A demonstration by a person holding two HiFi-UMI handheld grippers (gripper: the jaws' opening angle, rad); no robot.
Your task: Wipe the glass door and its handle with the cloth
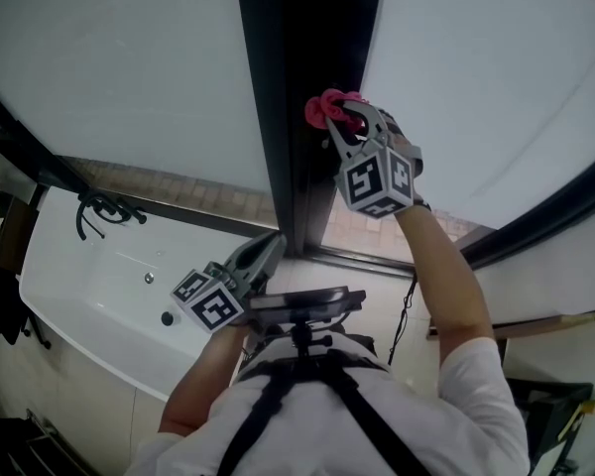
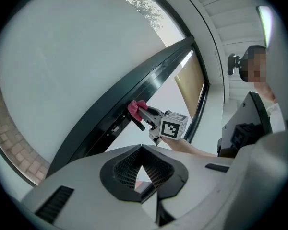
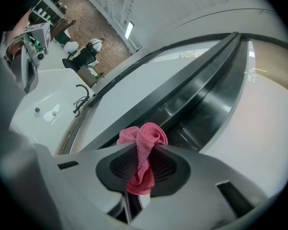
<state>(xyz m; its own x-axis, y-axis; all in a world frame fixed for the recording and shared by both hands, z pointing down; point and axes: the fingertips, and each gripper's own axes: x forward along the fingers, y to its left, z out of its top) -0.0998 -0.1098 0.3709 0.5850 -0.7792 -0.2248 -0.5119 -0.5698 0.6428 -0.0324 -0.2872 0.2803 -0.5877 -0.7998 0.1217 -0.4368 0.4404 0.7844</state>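
Cloth (image 3: 143,150): pink, bunched, clamped tight in the right gripper (image 1: 339,117), which was raised to the dark door frame (image 1: 312,58) between two pale glass panes (image 1: 486,77); contact unclear. Left gripper (image 2: 142,148) hung low by the person's chest, jaws together on nothing. Marker cube (image 1: 377,178) showed black-and-white squares. White tub (image 1: 89,286) sat below left.
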